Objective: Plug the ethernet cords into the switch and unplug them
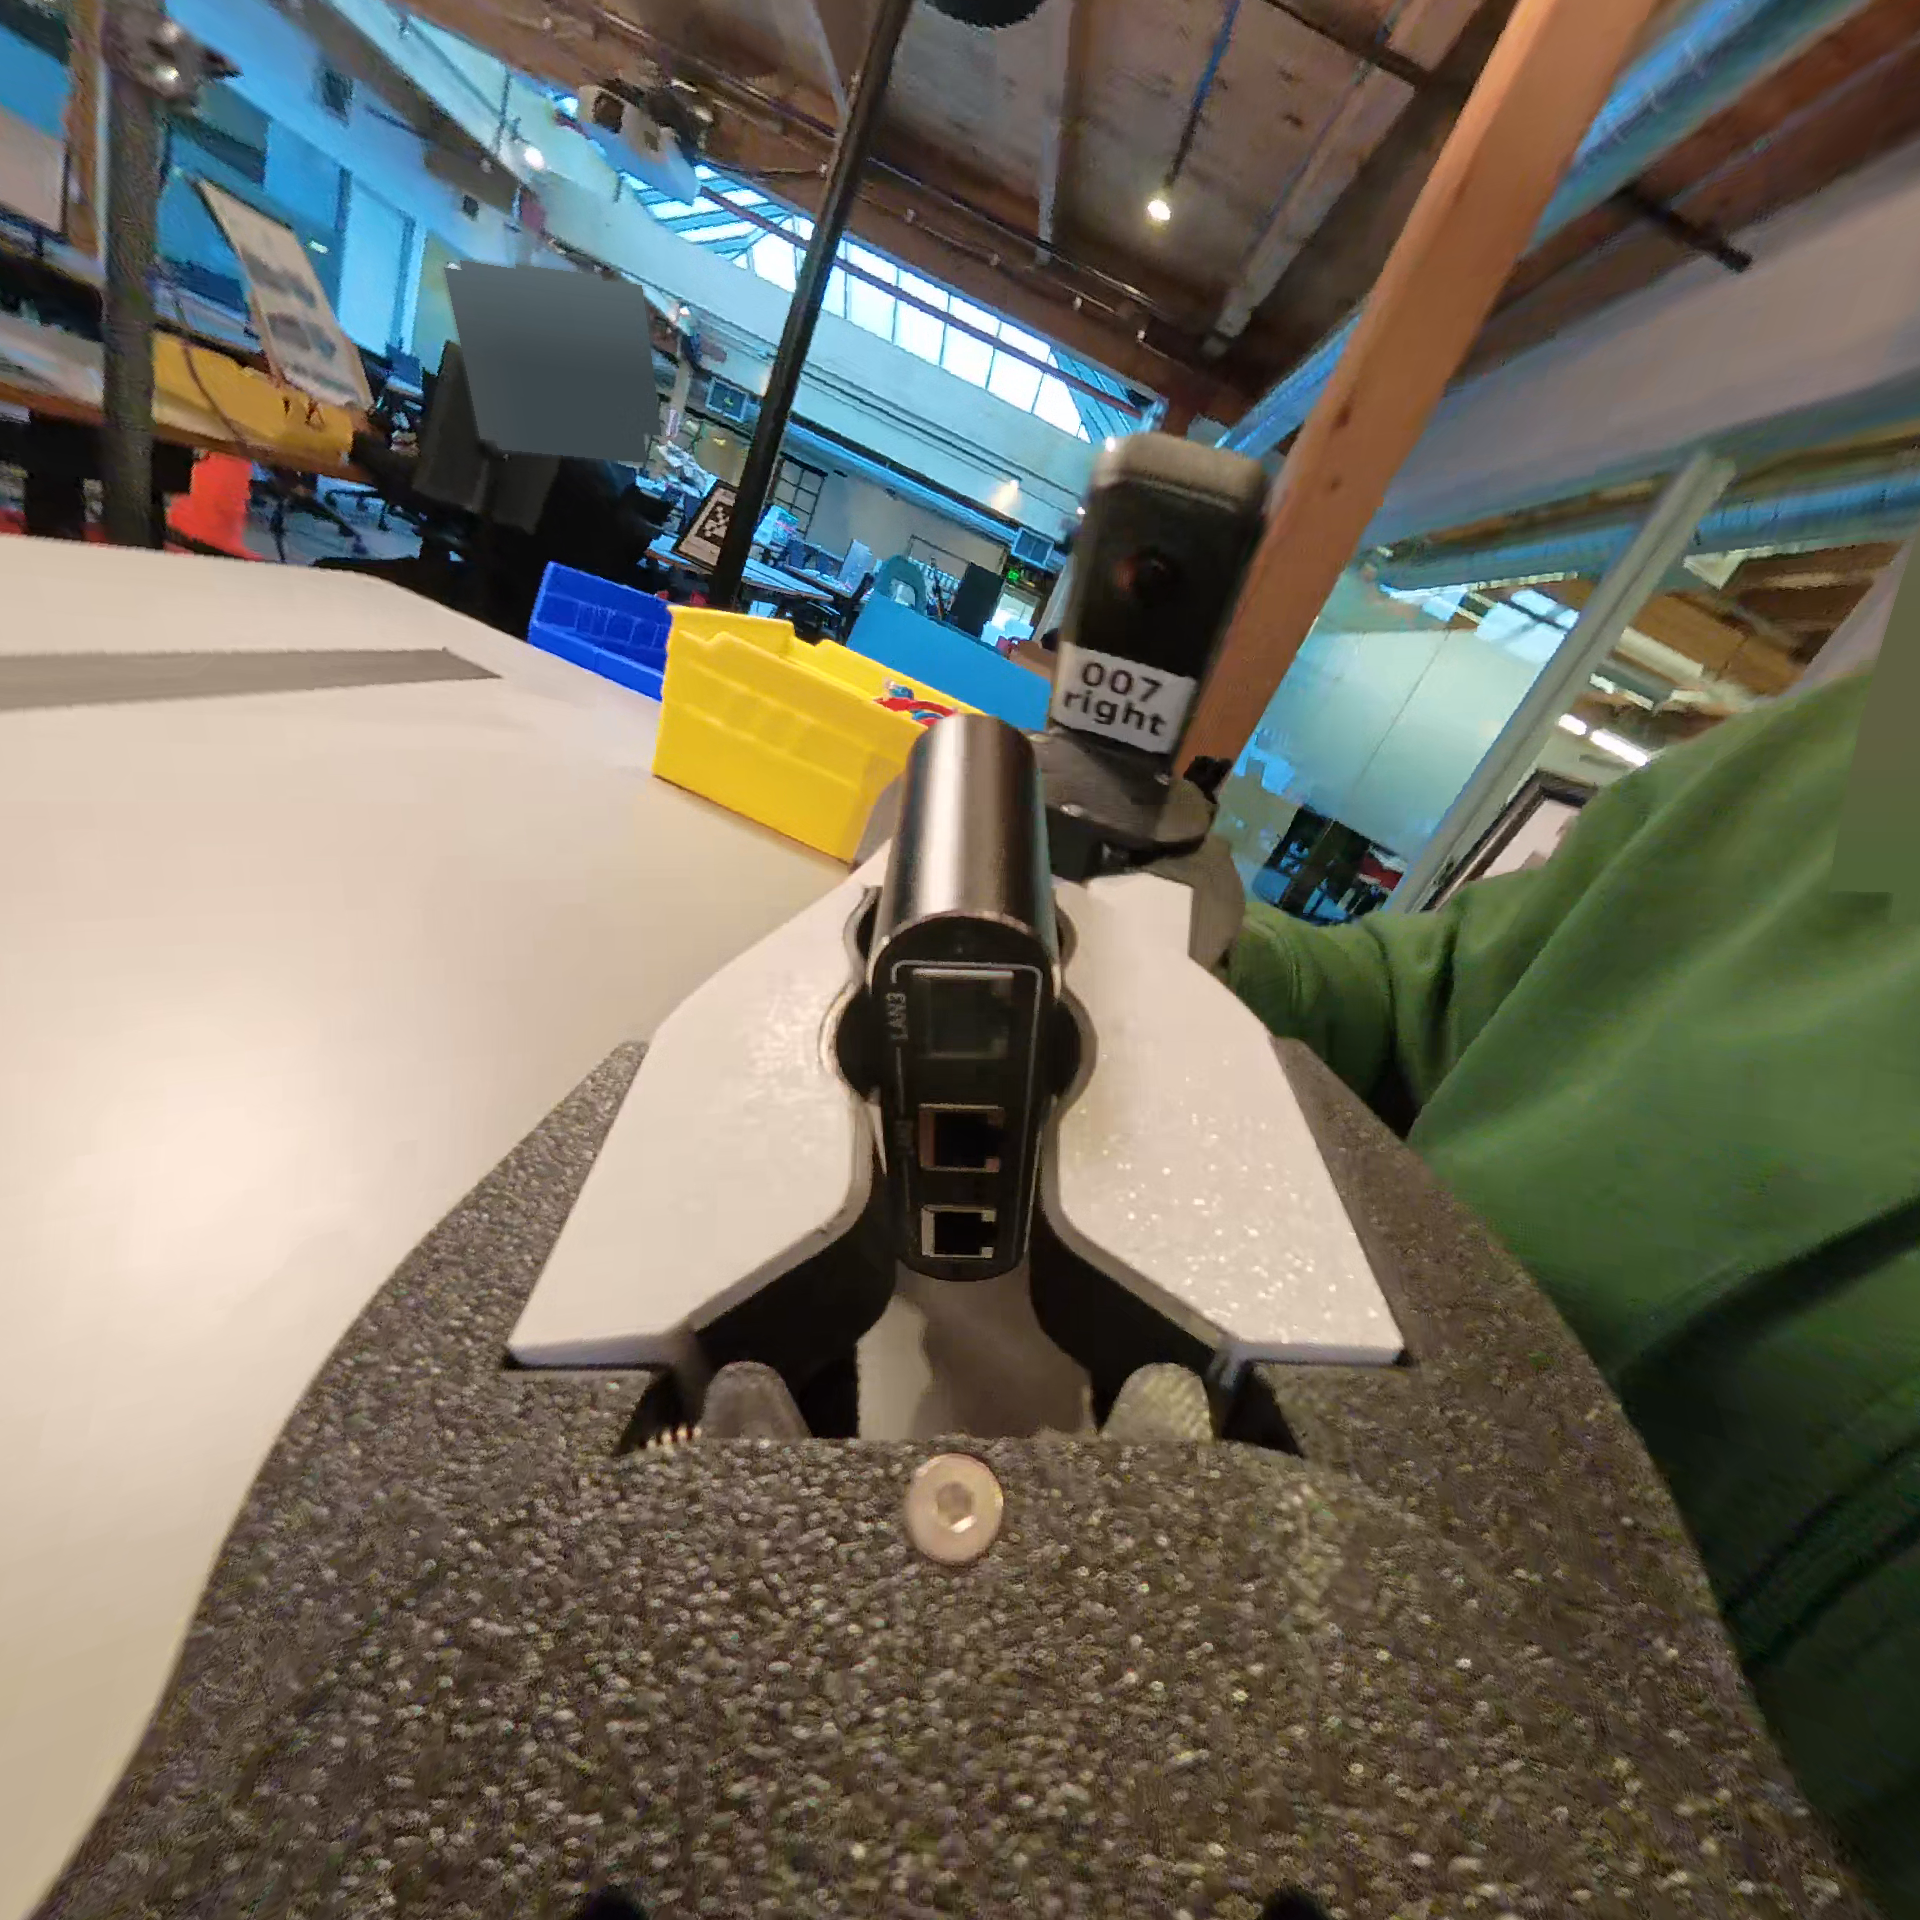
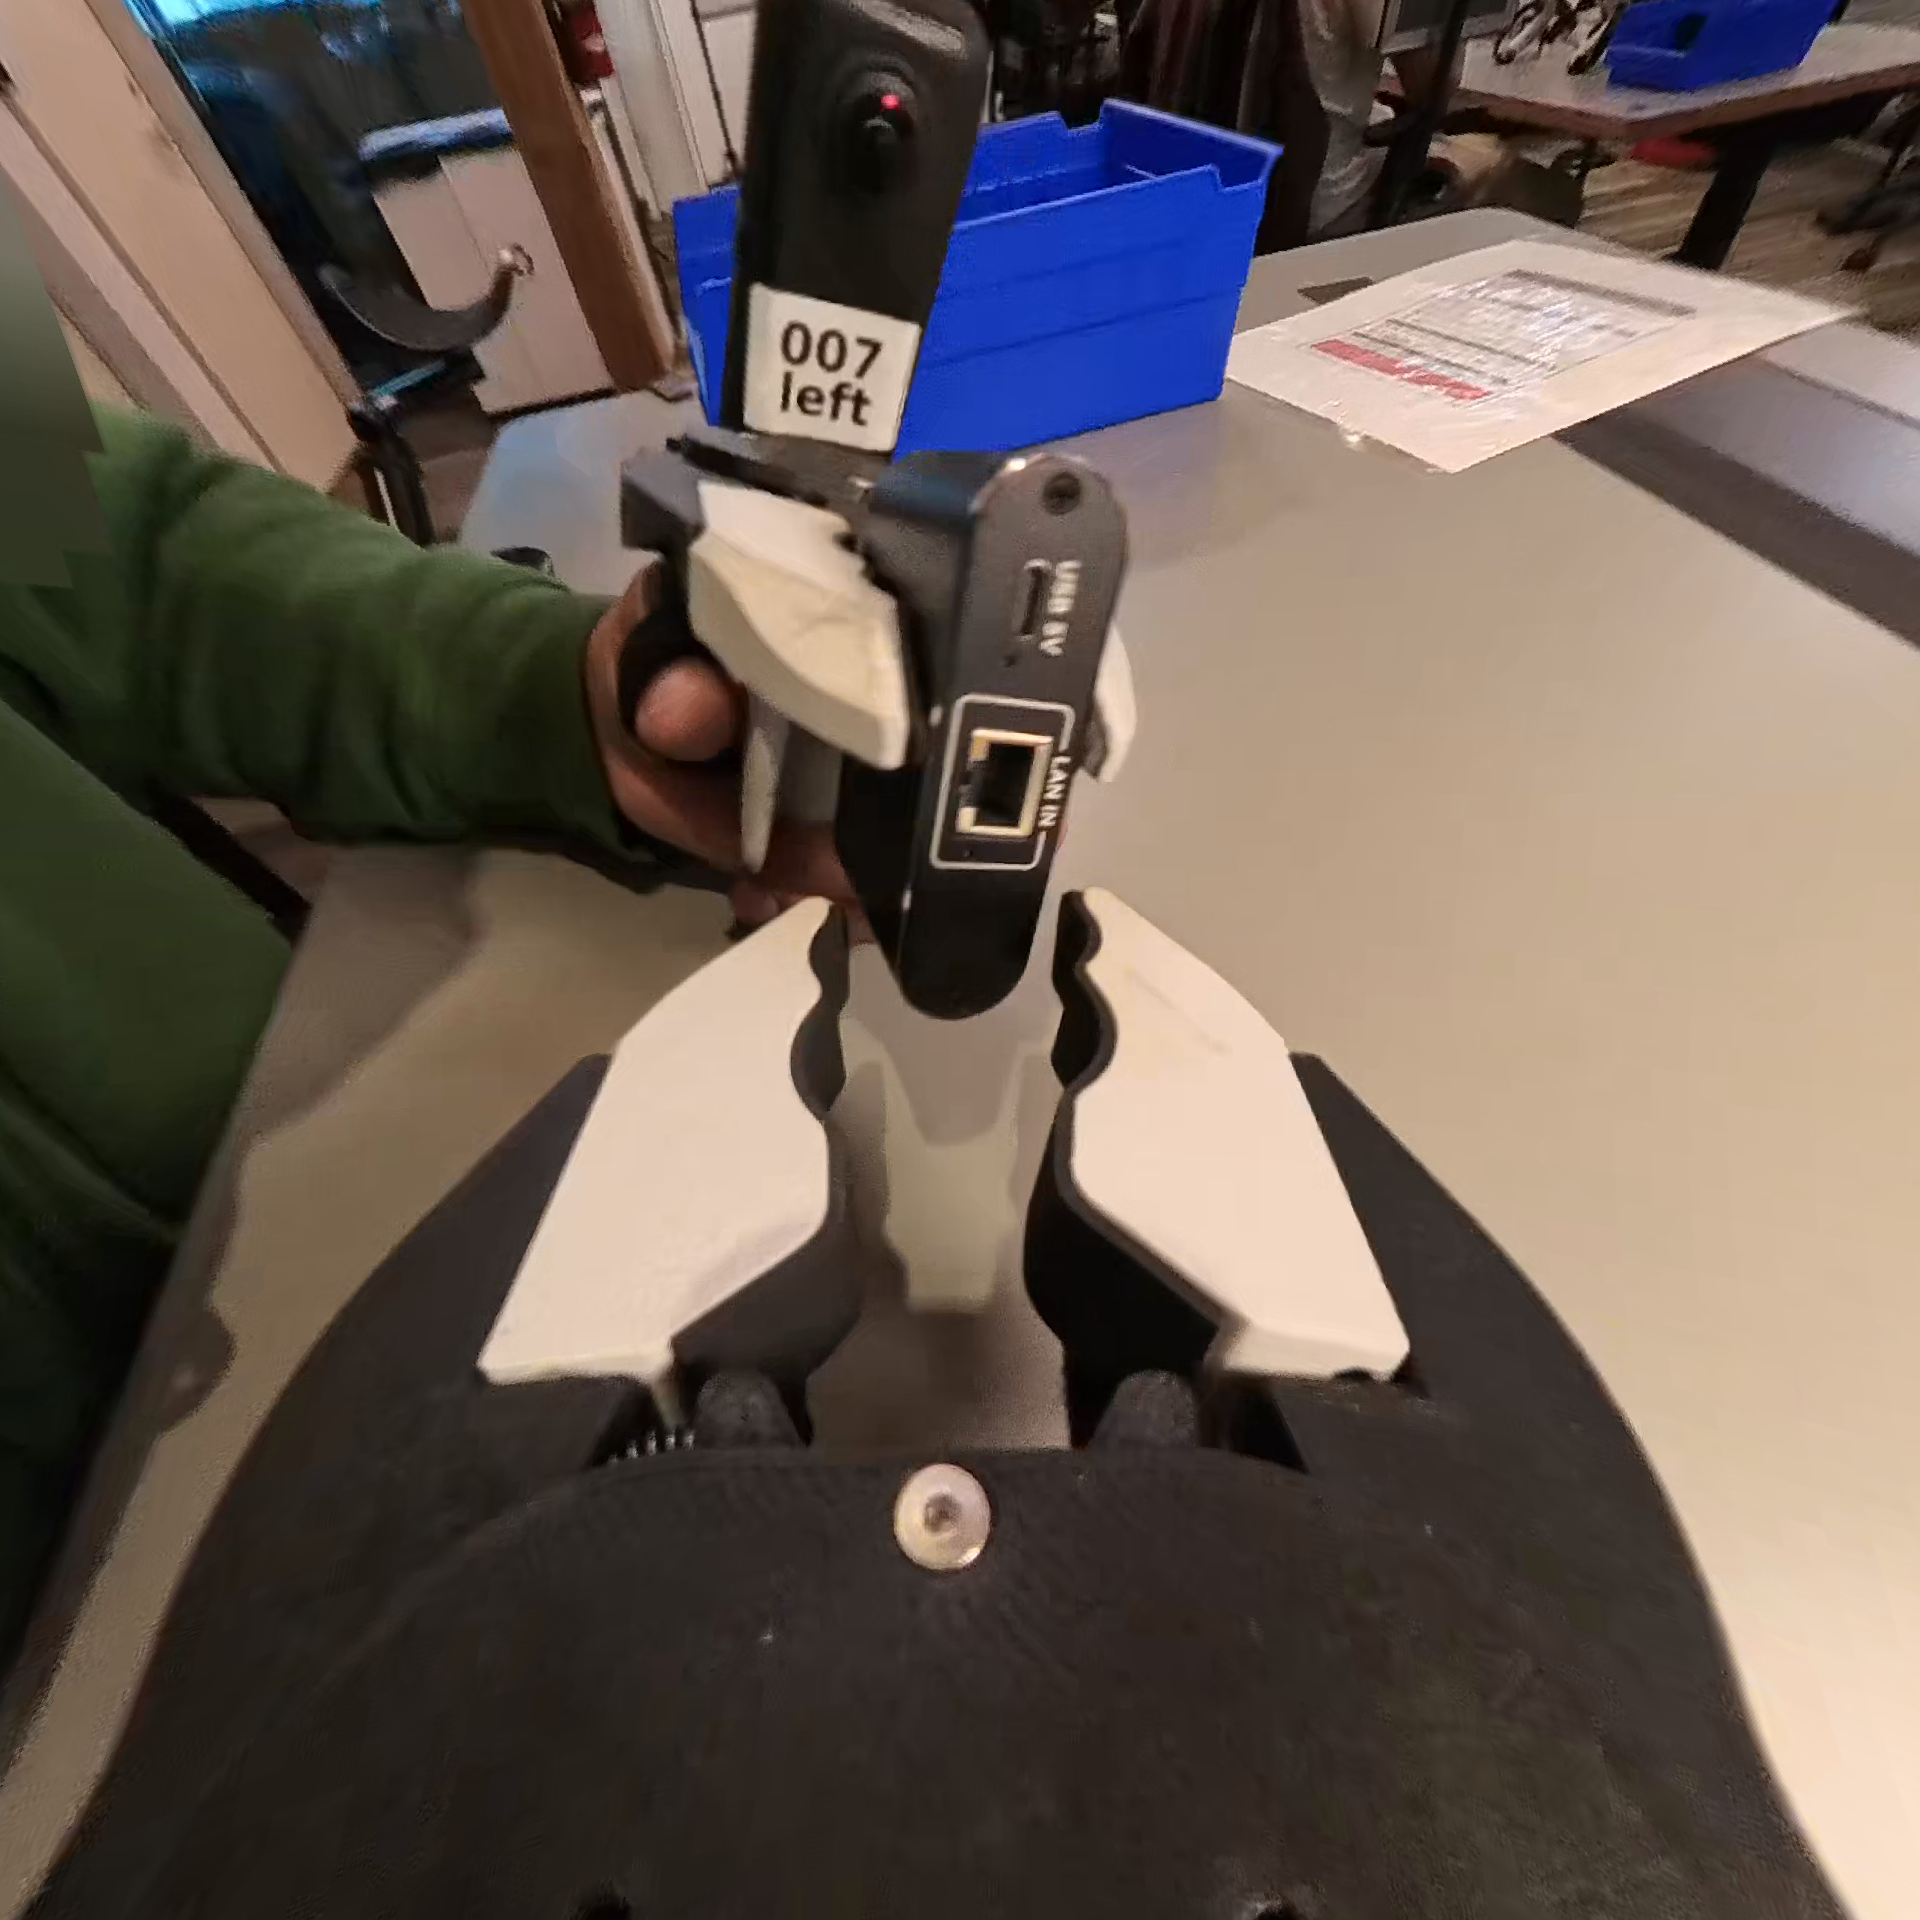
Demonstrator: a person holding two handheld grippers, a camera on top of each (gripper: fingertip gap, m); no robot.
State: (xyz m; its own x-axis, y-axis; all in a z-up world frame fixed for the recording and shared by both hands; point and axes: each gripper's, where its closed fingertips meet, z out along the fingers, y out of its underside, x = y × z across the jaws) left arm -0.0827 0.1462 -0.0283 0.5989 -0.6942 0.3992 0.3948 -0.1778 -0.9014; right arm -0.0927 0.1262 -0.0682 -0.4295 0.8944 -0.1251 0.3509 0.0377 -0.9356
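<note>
Left wrist view shows the left gripper (image 1: 966, 997) clamped on the switch (image 1: 966, 1039), a slim black metal box held upright between the white fingers (image 1: 758, 1122), its end face with three empty network ports turned toward the camera. Behind it stands the right gripper (image 1: 1143, 831), with a green sleeve (image 1: 1610, 1039) reaching in from the right. A yellow bin (image 1: 769, 727) and a blue bin (image 1: 603, 623) sit farther back on the grey table (image 1: 312, 935).

From the right wrist view, the right gripper (image 2: 951, 935) has its fingers spread apart with nothing between them, its tips just below the bottom of the switch (image 2: 997, 748). That end of the box shows one network port and a small power socket, both empty. A hand (image 2: 675, 748) grips the left gripper (image 2: 997, 665) by its handle, above the table (image 2: 1455, 831). A blue bin (image 2: 1091, 270) stands behind, and a printed sheet (image 2: 1507, 343) lies at the far right. No cords show in either view.
</note>
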